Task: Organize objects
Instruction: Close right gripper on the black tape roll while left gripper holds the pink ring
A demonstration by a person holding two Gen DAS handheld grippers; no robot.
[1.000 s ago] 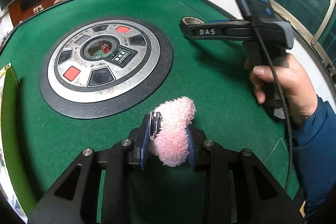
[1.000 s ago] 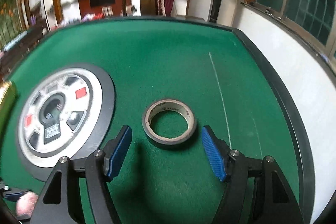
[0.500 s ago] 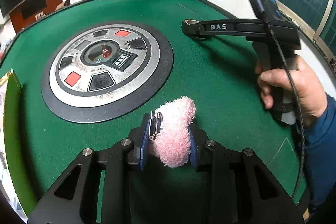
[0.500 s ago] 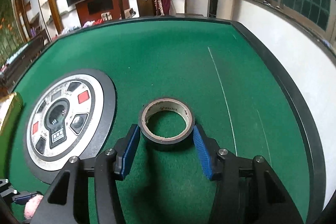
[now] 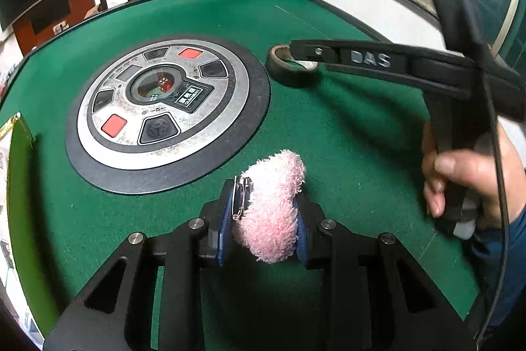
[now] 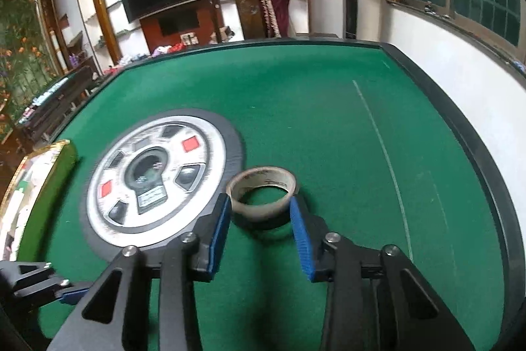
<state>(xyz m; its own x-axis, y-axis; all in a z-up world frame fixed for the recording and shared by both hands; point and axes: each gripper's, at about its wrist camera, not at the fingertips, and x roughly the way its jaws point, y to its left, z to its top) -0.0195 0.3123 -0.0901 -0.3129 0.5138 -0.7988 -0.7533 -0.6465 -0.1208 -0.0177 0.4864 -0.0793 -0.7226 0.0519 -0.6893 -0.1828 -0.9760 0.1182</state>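
1. Right wrist view: the tape roll (image 6: 262, 192) sits between the right gripper (image 6: 259, 213) pads, at their far tips, with its hole facing up and tipped a little toward the camera. It has no long axis to speak of; the ring's width spans the gap from pad to pad.
2. The right jaws are closing, and both blue pads already look to be touching the roll's outer wall. The roll seems slightly lifted, with a shadow on the felt (image 6: 328, 107) under it, but I cannot tell this for certain.
3. Left wrist view: the same roll (image 5: 291, 69) lies far ahead of the left gripper (image 5: 264, 216) and to its right, so the right gripper (image 5: 304, 53) is plainly the nearer one. The hand (image 5: 473, 183) holds its handle.
4. The left gripper is clamped on a pink fluffy toy (image 5: 274, 206) with a metal ring (image 5: 241, 196) against its left pad.
5. The round panel (image 6: 154, 183) lies just left of the roll; a tray (image 6: 36, 183) sits farther left at the table edge.
6. Judgement: the coming move depends on the grip at the pad tips holding; it is shallow, so the roll could pivot or slip.
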